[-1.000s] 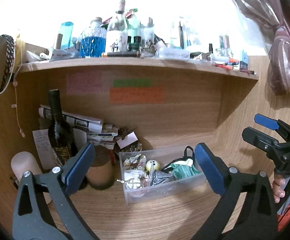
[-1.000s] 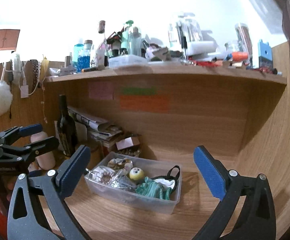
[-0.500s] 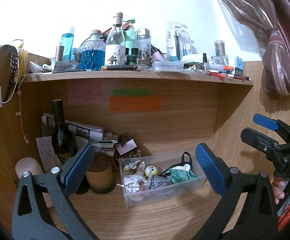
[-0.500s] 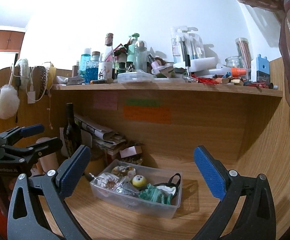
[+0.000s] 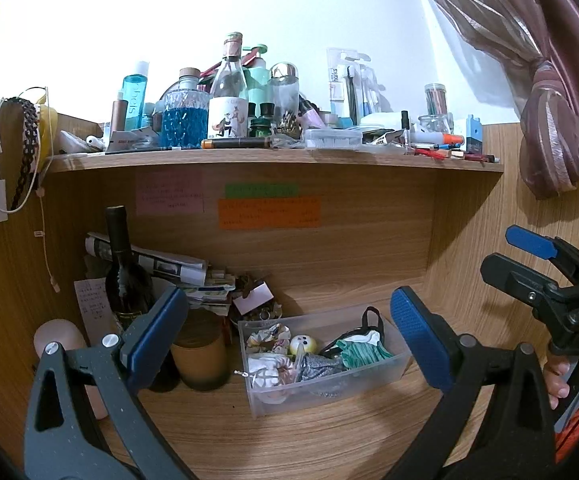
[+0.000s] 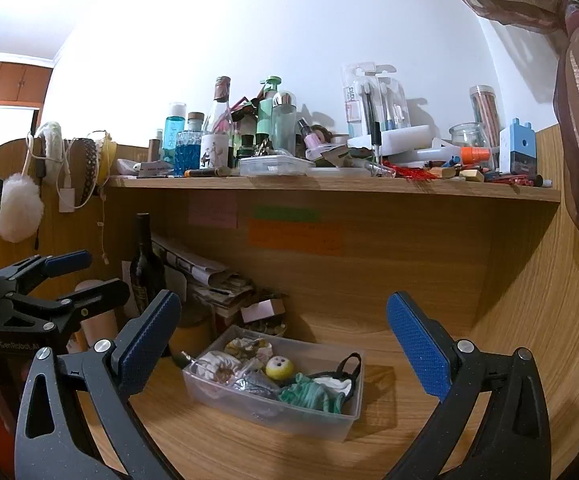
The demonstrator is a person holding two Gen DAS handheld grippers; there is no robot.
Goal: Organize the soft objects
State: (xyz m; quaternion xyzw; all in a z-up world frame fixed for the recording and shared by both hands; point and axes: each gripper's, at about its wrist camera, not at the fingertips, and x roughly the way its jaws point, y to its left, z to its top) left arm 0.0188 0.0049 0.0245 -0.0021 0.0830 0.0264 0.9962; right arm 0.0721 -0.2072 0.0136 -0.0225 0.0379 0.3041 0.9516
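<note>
A clear plastic bin (image 5: 369, 380) (image 6: 341, 420) sits on the wooden desk under a shelf. It holds several soft things: pale scrunchies (image 5: 267, 368) (image 6: 219, 364), a yellow ball with a face (image 5: 303, 345) (image 6: 279, 367), a green striped cloth (image 5: 359, 354) (image 6: 309, 394) and a black strap. My left gripper (image 5: 289, 328) is open and empty, held back from the bin. My right gripper (image 6: 283, 338) is open and empty, also above and in front of the bin. Each gripper shows at the edge of the other's view.
A dark wine bottle (image 5: 123, 272) (image 6: 145, 264), a brown jar (image 5: 201, 356), a pink cylinder (image 5: 61, 336) and stacked papers (image 5: 193, 280) stand left of the bin. The shelf (image 5: 273, 158) above is crowded with bottles. A curtain (image 5: 545, 120) hangs right. A white pompom (image 6: 19, 208) hangs left.
Both grippers have drawn back and tilted up, so the bin sits lower and smaller in both views and more of the shelf top shows. Both stay open and empty.
</note>
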